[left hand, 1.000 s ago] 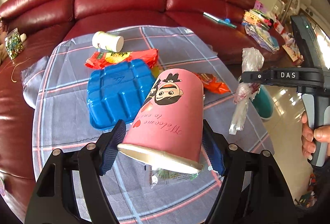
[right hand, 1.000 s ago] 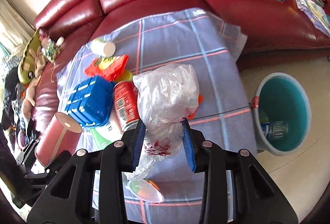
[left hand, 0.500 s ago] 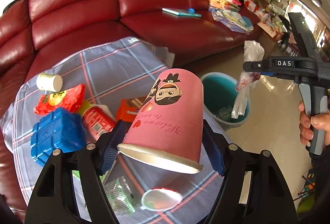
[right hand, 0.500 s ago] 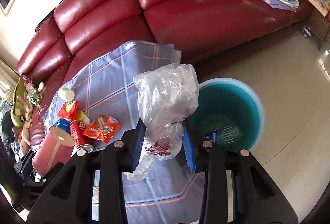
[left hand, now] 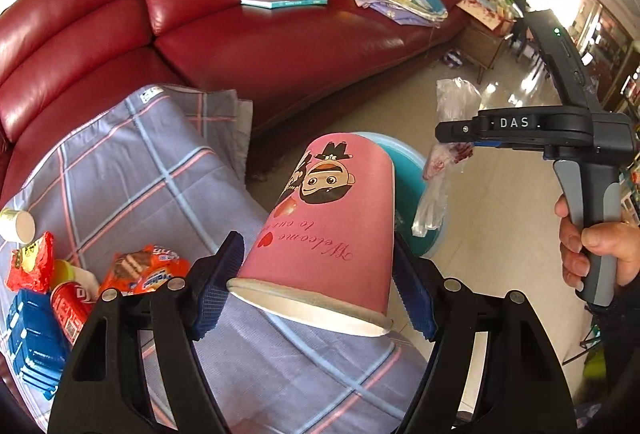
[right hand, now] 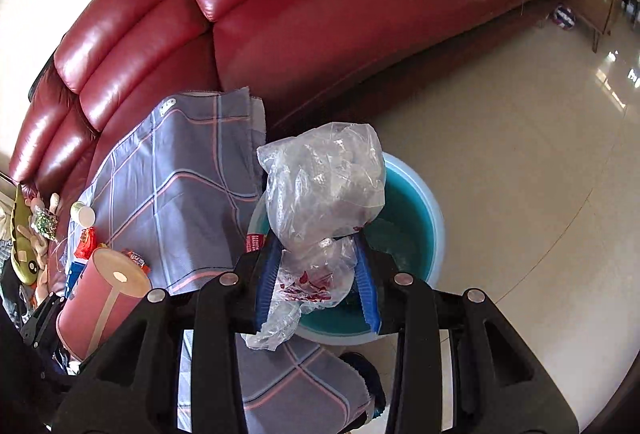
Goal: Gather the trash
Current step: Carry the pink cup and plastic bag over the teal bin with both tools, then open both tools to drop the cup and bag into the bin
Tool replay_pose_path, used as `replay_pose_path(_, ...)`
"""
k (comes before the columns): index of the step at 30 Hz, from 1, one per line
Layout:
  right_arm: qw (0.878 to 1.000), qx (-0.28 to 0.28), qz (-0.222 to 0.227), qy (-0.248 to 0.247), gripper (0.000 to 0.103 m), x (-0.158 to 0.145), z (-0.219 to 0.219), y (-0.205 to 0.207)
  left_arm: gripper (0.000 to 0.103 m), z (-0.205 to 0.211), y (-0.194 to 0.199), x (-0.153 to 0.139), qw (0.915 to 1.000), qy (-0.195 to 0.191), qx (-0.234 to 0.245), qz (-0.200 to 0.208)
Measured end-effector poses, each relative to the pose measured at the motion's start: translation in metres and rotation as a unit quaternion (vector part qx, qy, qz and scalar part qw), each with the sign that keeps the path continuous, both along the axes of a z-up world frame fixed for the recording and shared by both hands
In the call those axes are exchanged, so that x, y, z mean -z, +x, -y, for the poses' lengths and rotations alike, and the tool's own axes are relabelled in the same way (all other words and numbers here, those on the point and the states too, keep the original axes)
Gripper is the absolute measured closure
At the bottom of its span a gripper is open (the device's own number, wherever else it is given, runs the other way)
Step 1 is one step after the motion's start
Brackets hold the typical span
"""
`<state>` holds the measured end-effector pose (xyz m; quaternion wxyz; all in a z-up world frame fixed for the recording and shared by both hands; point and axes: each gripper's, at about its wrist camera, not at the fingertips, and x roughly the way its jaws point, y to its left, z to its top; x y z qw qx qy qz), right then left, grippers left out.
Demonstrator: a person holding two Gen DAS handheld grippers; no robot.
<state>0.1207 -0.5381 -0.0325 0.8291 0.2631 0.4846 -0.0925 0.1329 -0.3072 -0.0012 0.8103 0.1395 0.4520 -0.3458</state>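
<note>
My left gripper (left hand: 316, 284) is shut on a pink paper cup (left hand: 326, 230) with a cartoon face, held upside down above the cloth-covered table's right end; the cup also shows in the right wrist view (right hand: 102, 298). My right gripper (right hand: 318, 284) is shut on a crumpled clear plastic bag (right hand: 326, 190) and holds it directly over the teal trash bin (right hand: 416, 230) on the floor. In the left wrist view the bag (left hand: 444, 162) hangs from the right gripper (left hand: 460, 138) above the bin (left hand: 412, 202), which the cup mostly hides.
On the plaid tablecloth (left hand: 132, 170) lie an orange snack wrapper (left hand: 144, 268), a red can (left hand: 70, 310), a blue tray (left hand: 30, 338), a red packet (left hand: 30, 262) and a white cup (left hand: 16, 224). A red leather sofa (left hand: 248, 46) stands behind, with a book (left hand: 284, 0).
Both grippers have swung right, from over the table toward the bin. The bag is now directly above the bin, and the cup has come nearer to it.
</note>
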Motion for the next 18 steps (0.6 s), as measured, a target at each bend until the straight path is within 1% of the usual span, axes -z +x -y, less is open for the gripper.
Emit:
replay_pose_path(5, 1.0, -0.007, -0.021, 0.005, 0.066, 0.02, 0.005, 0.014, 0.029, 0.024, 0.012, 0.018, 0.9998, 0.008, 0.008, -0.016)
replay_pose_path(8, 0.999, -0.012, -0.03, 0.004, 0.066, 0.028, 0.006, 0.02, 0.029, 0.032, 0.017, 0.027, 0.9996, 0.01, 0.008, -0.025)
replay_pose_path(10, 0.999, -0.017, -0.035, 0.002, 0.063, 0.032, 0.006, 0.025, 0.029, 0.035, 0.02, 0.031, 0.9995, 0.011, 0.009, -0.028)
replay_pose_path(11, 0.999, -0.02, -0.036, 0.006, 0.048, 0.034, 0.006, 0.027, 0.029, 0.035, 0.021, 0.033, 0.9995, 0.011, 0.008, -0.03)
replay_pose_path(12, 0.999, -0.022, -0.037, 0.011, 0.03, 0.035, 0.007, 0.029, 0.029, 0.036, 0.022, 0.034, 0.9994, 0.011, 0.008, -0.032)
replay_pose_path(13, 0.999, -0.02, -0.035, 0.011, 0.027, 0.036, 0.007, 0.03, 0.029, 0.037, 0.023, 0.035, 0.9993, 0.011, 0.008, -0.033)
replay_pose_path(16, 0.999, -0.019, -0.033, 0.014, 0.027, 0.035, 0.009, 0.03, 0.029, 0.039, 0.023, 0.038, 0.9992, 0.013, 0.009, -0.037)
replay_pose_path(18, 0.999, -0.014, -0.035, 0.013, 0.022, 0.035, 0.009, 0.029, 0.029, 0.041, 0.022, 0.039, 0.9992, 0.015, 0.011, -0.037)
